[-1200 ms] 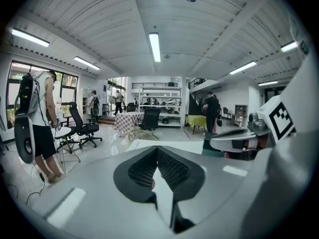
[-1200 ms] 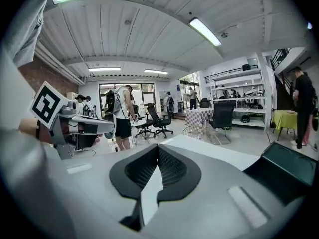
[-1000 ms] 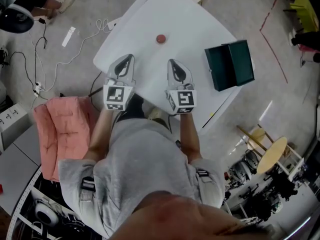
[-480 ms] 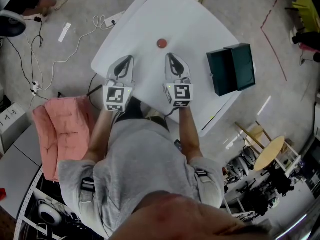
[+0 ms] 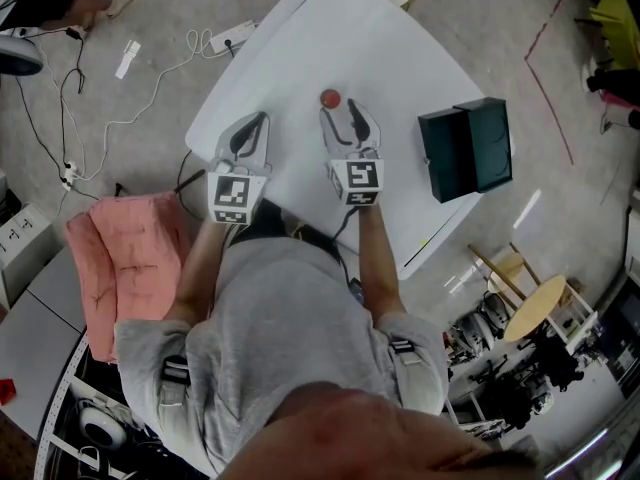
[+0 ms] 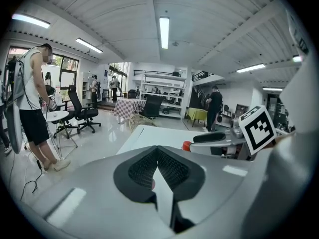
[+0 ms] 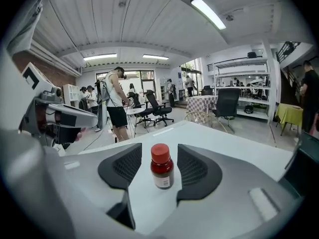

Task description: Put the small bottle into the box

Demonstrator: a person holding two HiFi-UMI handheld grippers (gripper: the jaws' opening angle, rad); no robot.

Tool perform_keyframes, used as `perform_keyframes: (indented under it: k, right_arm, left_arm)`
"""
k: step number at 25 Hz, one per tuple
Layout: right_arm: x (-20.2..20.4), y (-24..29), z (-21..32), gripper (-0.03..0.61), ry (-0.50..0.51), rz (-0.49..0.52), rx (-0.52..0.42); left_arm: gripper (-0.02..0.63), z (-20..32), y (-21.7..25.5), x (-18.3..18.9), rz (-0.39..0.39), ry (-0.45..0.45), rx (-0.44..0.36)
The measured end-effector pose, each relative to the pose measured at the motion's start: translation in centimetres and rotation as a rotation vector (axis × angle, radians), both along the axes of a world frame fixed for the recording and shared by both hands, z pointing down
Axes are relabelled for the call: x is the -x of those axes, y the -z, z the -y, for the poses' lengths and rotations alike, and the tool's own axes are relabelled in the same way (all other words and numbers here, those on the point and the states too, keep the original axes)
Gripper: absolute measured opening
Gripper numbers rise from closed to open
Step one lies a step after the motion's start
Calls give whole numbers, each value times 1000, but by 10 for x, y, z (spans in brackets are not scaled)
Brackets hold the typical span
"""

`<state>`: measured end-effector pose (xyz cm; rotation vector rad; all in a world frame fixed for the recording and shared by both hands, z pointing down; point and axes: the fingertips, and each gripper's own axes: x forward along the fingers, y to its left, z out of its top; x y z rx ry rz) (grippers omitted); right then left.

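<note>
A small brown bottle with a red cap (image 7: 162, 167) stands upright on the white table (image 5: 400, 58). In the right gripper view it sits in the gap between the dark pads (image 7: 124, 168), touching neither. In the head view the bottle (image 5: 330, 98) is just at the tips of my right gripper (image 5: 347, 115), whose jaws have just been opening and now stand wide. My left gripper (image 5: 256, 120) hovers over the table's near left part, its pads (image 6: 169, 168) pressed together on nothing. The dark green box (image 5: 465, 150) lies open at the table's right edge.
A pink cushioned seat (image 5: 120, 258) stands left of the person. Cables and a power strip (image 5: 230, 36) lie on the floor beyond the table's left edge. A round wooden stool (image 5: 545, 308) is at the right. People and office chairs are far behind.
My right gripper has moved forward up to the bottle, and its jaws have gone from shut to wide. The left gripper has edged forward and stays shut.
</note>
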<state>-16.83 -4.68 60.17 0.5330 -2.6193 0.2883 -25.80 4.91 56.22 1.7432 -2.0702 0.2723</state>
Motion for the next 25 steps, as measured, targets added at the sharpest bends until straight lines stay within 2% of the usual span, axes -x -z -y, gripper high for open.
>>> perform_keyframes:
  k: [11,12,13,20,25]
  right_arm:
    - [19,-24,8,210,-1,-57,-7]
    - [19,-25,9,195,-4,-64,-11]
    - [19,-25,10,153,-6,-71,-14]
    - [20,-20,11,143,-2,-85,-24]
    - [13,-3,12,141,-27,-57,-36]
  left_arm:
    - [11,11,-4,23,-3,17,-3]
    - [11,11,-5,25,-8,20,-6]
    - [12,11,-5,26,-10,22,-8]
    - [11,15,0,26,3,10,-21]
    - [11,18,12,24,19,-12,-51]
